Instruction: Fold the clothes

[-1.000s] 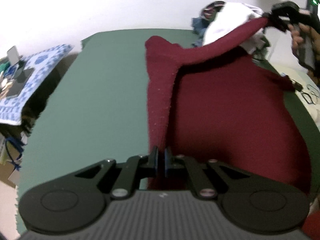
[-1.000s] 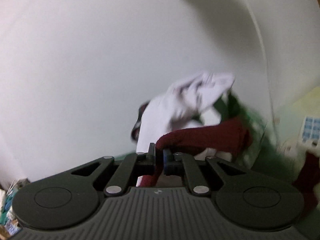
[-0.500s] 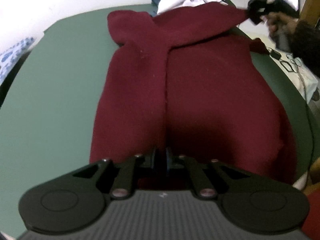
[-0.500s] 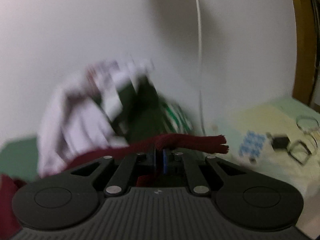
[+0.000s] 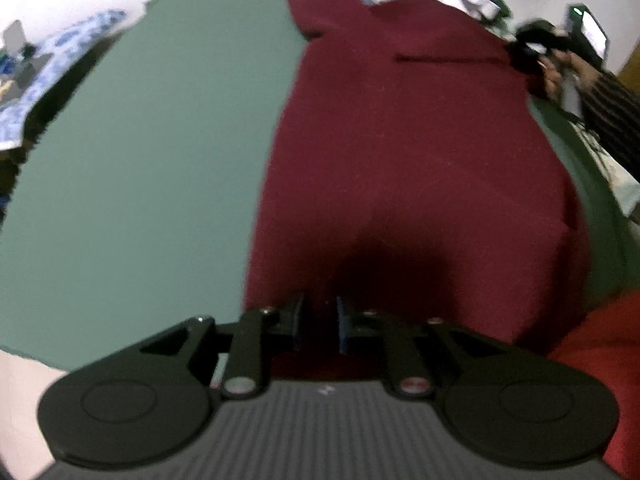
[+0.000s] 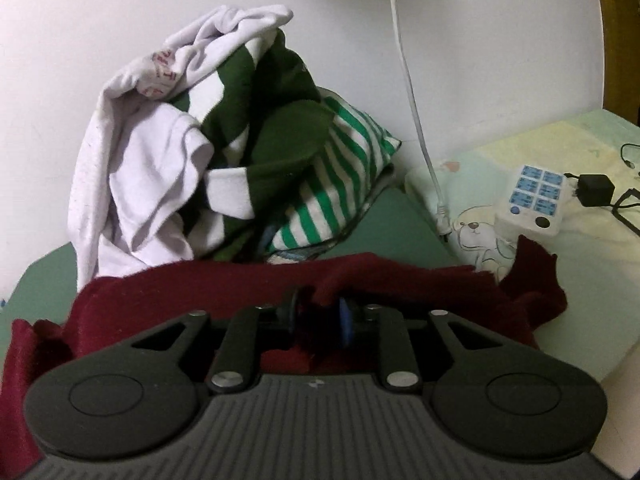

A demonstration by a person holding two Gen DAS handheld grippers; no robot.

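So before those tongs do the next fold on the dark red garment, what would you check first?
1. Maroon garment lying flat on the green table: ok, the fold looks laid down.
2. Left tongs let go: ok, jaws parted above the near hem.
3. Right tongs free of cloth: not ok, a fold of maroon still sits between the parted jaws.
4. Laundry pile clear of the garment: cannot tell, the far edge sits very near it.
5. Power strip and white cable out of the way: ok, on the side surface.
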